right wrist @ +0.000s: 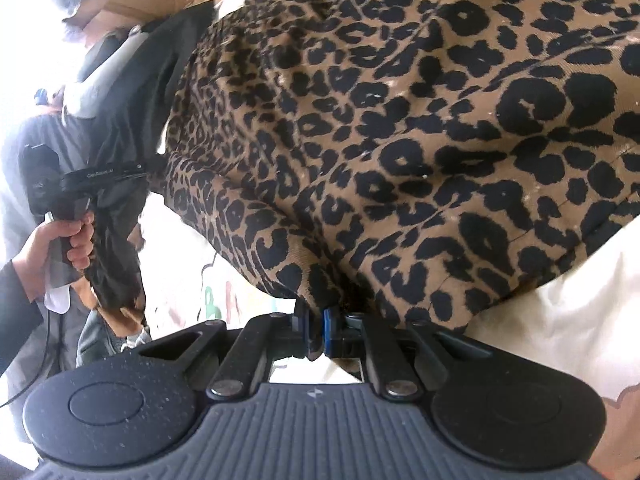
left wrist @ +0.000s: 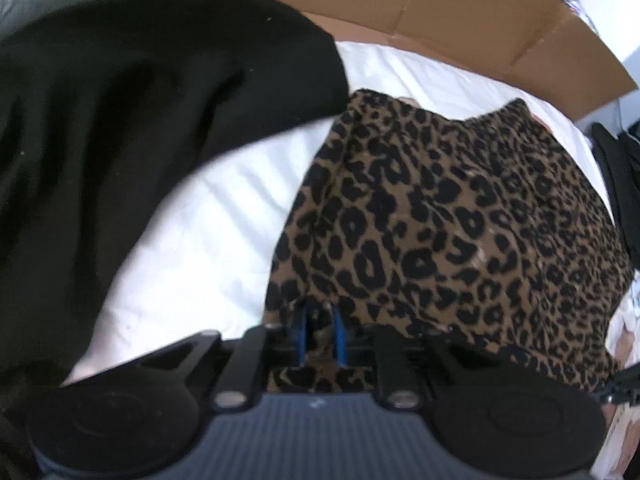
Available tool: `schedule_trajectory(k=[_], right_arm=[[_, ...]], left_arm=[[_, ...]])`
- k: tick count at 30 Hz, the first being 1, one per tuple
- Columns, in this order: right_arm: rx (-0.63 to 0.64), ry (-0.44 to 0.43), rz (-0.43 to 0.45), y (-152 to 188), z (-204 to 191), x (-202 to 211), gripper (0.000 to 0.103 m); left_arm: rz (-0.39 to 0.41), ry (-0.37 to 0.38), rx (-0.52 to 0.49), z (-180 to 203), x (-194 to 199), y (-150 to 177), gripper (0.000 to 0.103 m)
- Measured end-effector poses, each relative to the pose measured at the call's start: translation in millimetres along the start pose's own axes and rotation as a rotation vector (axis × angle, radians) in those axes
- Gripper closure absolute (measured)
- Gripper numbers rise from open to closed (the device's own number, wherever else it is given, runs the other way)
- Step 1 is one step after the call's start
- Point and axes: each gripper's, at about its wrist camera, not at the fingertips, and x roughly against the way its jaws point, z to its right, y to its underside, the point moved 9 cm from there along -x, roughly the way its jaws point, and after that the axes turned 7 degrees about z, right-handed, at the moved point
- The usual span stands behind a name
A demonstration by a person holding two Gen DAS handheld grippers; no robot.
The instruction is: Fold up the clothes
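Left wrist view shows the leopard-print garment (left wrist: 460,216) spread on the white bed sheet (left wrist: 208,232), its edge clamped in both the left tongs (left wrist: 320,320) and right tongs (right wrist: 316,330), so folding looks barely begun.
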Motion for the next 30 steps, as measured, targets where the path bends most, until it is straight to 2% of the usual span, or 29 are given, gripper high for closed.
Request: schedule_trajectory(k=[3, 7, 10, 15, 22, 23, 24, 25, 26, 27, 28, 29, 30], right_arm=[[-0.016, -0.004, 0.003, -1, 2, -2, 0.099], [-0.027, -0.005, 0.003, 1, 2, 0, 0.098], [-0.064, -0.012, 0.064, -4, 2, 1, 0.095], [-0.078, -0.01, 0.07, -5, 3, 0, 0.094], [-0.081, -0.012, 0.067, -4, 1, 1, 0.09], [-0.083, -0.014, 0.067, -4, 1, 1, 0.084], [-0.084, -0.023, 0.065, -4, -2, 2, 0.069], [-0.084, -0.033, 0.065, -4, -4, 4, 0.059], [-0.082, -0.05, 0.072, -5, -8, 6, 0.048], [-0.081, -0.061, 0.082, -5, -11, 9, 0.044], [-0.086, -0.063, 0.088, -5, -11, 10, 0.044], [-0.093, -0.063, 0.093, -5, -12, 11, 0.044], [-0.108, -0.057, 0.098, -5, -10, 10, 0.044]], left_arm=[[0.019, 0.012, 0.056, -1, 0, -4, 0.08], [0.014, 0.021, 0.041, 0, 10, -5, 0.071], [0.018, 0.021, 0.049, -7, 23, -4, 0.07], [0.046, 0.034, 0.089, -21, 45, 3, 0.051], [0.046, 0.058, 0.145, -23, 38, 13, 0.051], [0.043, 0.063, 0.157, -22, 34, 15, 0.053], [0.039, 0.068, 0.169, -21, 30, 17, 0.054], [0.036, 0.073, 0.18, -21, 27, 19, 0.054], [0.031, 0.071, 0.182, -20, 23, 21, 0.059], [0.029, 0.07, 0.182, -19, 22, 22, 0.07], [0.026, 0.069, 0.182, -19, 20, 23, 0.076], [0.024, 0.073, 0.186, -18, 19, 24, 0.088], [0.025, 0.08, 0.186, -18, 21, 25, 0.092]])
